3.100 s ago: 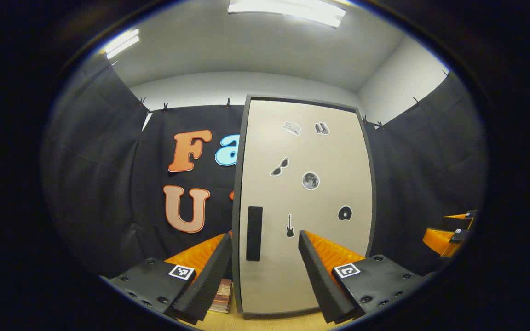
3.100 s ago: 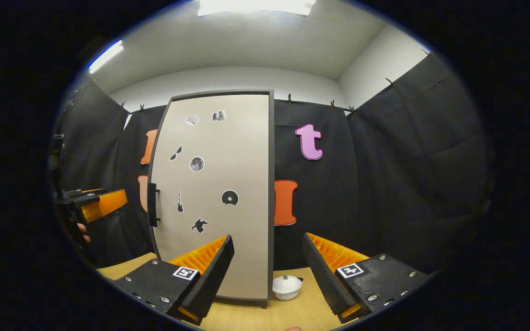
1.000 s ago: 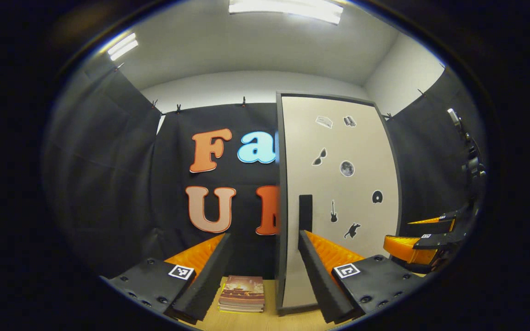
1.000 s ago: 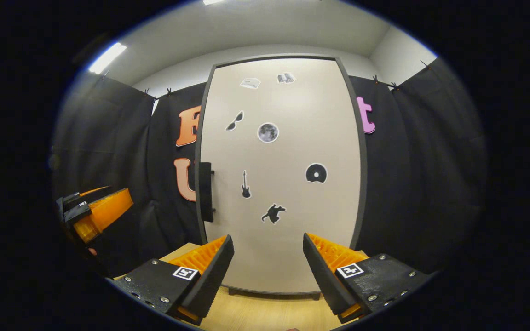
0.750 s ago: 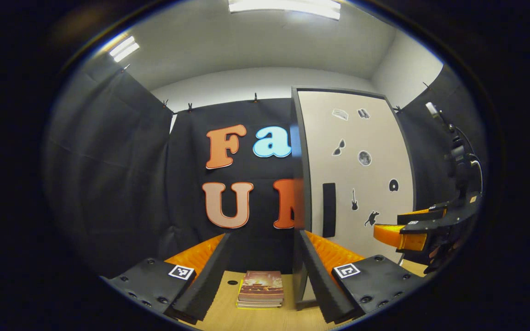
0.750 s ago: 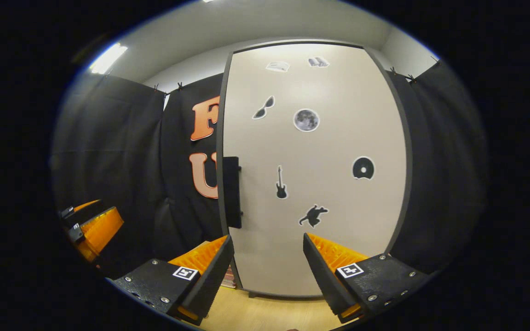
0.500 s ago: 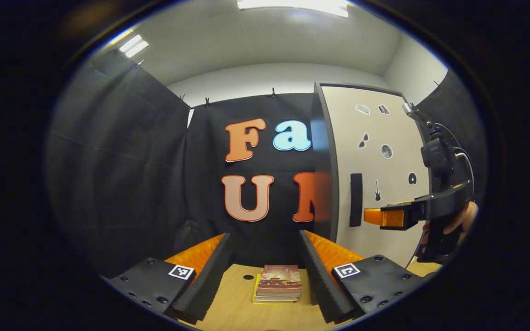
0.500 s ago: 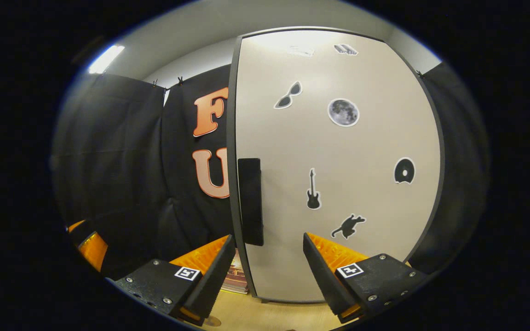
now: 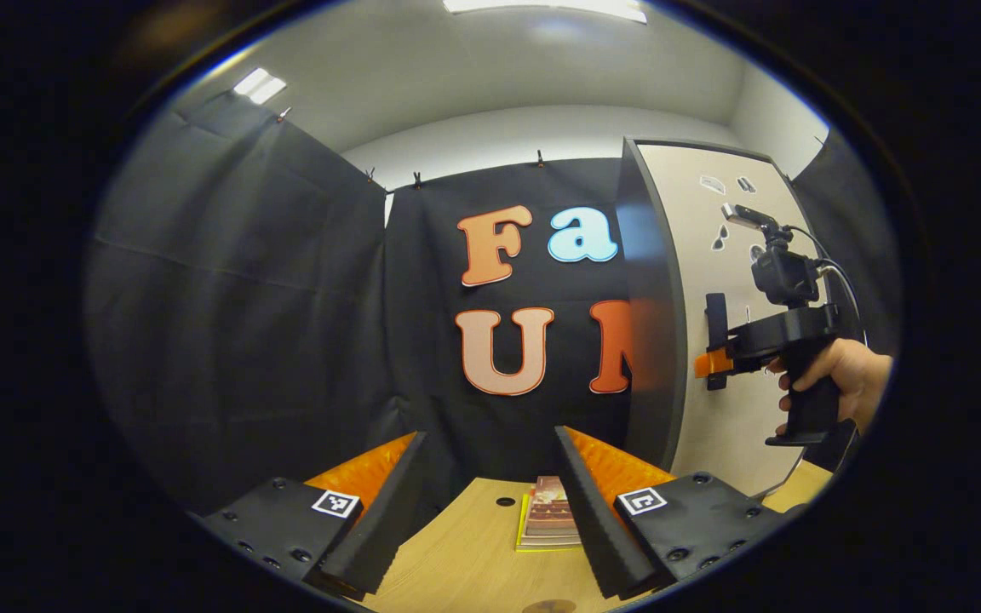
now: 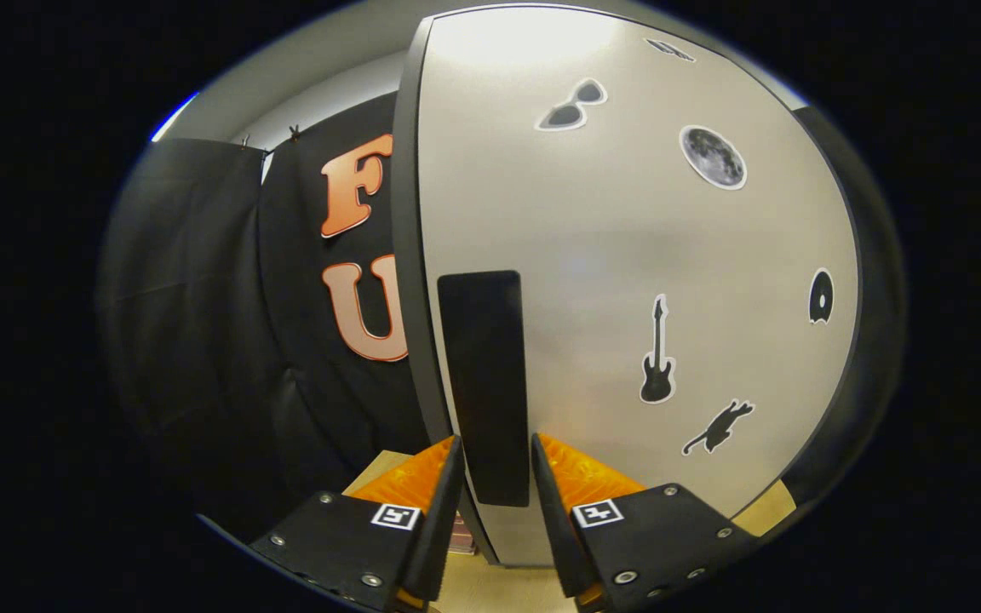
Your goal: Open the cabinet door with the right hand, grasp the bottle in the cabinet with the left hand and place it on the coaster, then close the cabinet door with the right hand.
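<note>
The tall beige cabinet door (image 10: 627, 255) with black stickers stands closed and hides the inside. Its black vertical handle (image 10: 484, 375) runs along the door's left edge. My right gripper (image 10: 496, 438) has its fingers closed in on both sides of the handle's lower end, touching it. In the left gripper view a hand holds that right gripper (image 9: 703, 364) against the handle (image 9: 716, 328) on the cabinet (image 9: 733, 443). My left gripper (image 9: 489, 434) is open, holds nothing and hangs over the wooden table left of the cabinet. A small brown disc (image 9: 548, 606), perhaps the coaster, lies at the bottom edge.
A small stack of books (image 9: 546, 524) lies on the wooden table (image 9: 465, 562) beside the cabinet's dark side (image 9: 648, 340), with a small hole (image 9: 505, 501) in the tabletop just behind it. Black cloth walls close the booth behind and to the left.
My right gripper moved in to the door handle and its fingers narrowed around it. My left gripper swung away to the left, so the cabinet now sits at its far right.
</note>
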